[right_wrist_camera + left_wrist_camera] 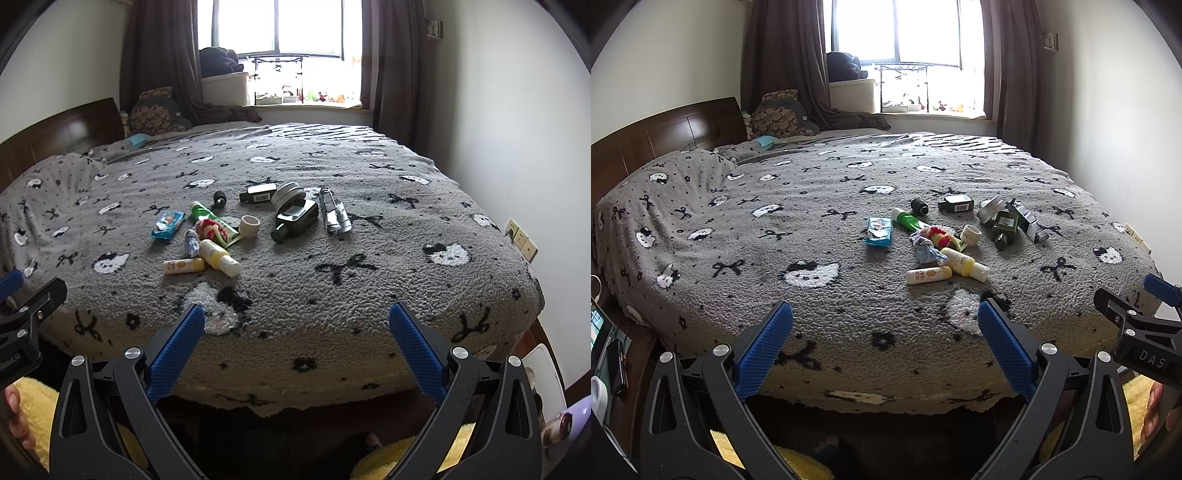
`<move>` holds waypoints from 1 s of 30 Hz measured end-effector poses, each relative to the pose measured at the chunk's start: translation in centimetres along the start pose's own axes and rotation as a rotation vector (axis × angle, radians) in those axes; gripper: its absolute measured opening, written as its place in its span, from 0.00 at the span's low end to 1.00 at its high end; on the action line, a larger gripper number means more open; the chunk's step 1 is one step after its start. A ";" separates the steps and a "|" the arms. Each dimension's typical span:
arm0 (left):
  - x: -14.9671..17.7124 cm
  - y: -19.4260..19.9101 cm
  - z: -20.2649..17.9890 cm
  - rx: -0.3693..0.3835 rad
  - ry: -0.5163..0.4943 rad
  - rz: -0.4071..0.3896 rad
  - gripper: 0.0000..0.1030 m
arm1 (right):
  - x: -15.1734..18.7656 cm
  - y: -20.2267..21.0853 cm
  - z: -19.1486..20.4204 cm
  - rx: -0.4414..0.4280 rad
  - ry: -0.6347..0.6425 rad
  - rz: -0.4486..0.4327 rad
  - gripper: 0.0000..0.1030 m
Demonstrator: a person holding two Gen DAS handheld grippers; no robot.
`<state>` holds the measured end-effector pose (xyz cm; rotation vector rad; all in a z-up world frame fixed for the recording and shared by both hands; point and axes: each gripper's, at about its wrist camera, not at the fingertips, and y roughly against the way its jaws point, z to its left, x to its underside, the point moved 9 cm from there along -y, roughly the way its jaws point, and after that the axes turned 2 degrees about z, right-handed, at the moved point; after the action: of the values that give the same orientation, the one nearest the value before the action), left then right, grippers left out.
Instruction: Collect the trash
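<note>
A heap of trash lies on the grey patterned bed (812, 229) (369, 266). It holds a blue wipes packet (878, 231) (168, 224), a yellow bottle (964, 264) (218, 257), a small yellow-white tube (928, 275) (183, 266), a green tube (908, 220) (212, 218), a dark green bottle (1004, 226) (295, 220), a silver wrapper (1028, 220) (334, 216), a tin (990, 209) (289, 192) and a tape roll (970, 235) (249, 225). My left gripper (885, 317) is open and empty over the bed's near edge. My right gripper (297, 321) is open and empty, right of the left one.
A wooden headboard (665, 136) stands at the left, with pillows (775, 114) at the far end under a window (897, 29). A white wall (517, 129) with sockets (521, 236) runs along the right. A yellow rug (406, 454) lies on the floor below.
</note>
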<state>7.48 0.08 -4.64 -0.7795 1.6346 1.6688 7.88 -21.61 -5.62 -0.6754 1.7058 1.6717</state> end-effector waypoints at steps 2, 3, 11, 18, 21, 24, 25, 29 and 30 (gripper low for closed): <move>0.1 0.0 0.0 0.000 0.000 -0.001 0.92 | 0.0 0.0 0.0 0.000 0.000 0.000 0.97; 0.1 0.0 0.0 0.000 0.000 -0.001 0.92 | 0.0 0.0 0.0 0.000 0.000 0.000 0.97; 0.0 0.2 -0.1 -0.002 -0.002 -0.001 0.92 | 0.0 0.0 0.0 0.000 0.000 0.000 0.97; -0.3 0.4 0.2 -0.003 -0.001 -0.002 0.92 | 0.1 -0.1 -0.3 0.000 0.000 0.000 0.97; -0.3 0.6 0.7 -0.004 -0.002 -0.002 0.92 | 0.0 0.0 0.1 -0.001 0.001 0.000 0.97; -0.1 0.5 0.5 -0.003 -0.002 -0.002 0.92 | 0.0 0.0 0.2 0.000 0.000 0.000 0.97; -0.2 0.6 0.6 -0.003 -0.003 -0.002 0.92 | 0.0 0.0 0.2 0.000 0.000 0.000 0.97; -0.1 0.5 0.5 -0.004 -0.002 -0.002 0.92 | 0.0 0.0 0.2 0.000 0.001 0.000 0.97; -0.1 0.5 0.5 -0.004 -0.003 -0.002 0.92 | 0.0 0.0 0.2 -0.001 0.001 0.000 0.97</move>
<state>7.15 0.54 -4.22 -0.7802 1.6286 1.6713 7.87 -21.37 -5.63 -0.6766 1.7058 1.6723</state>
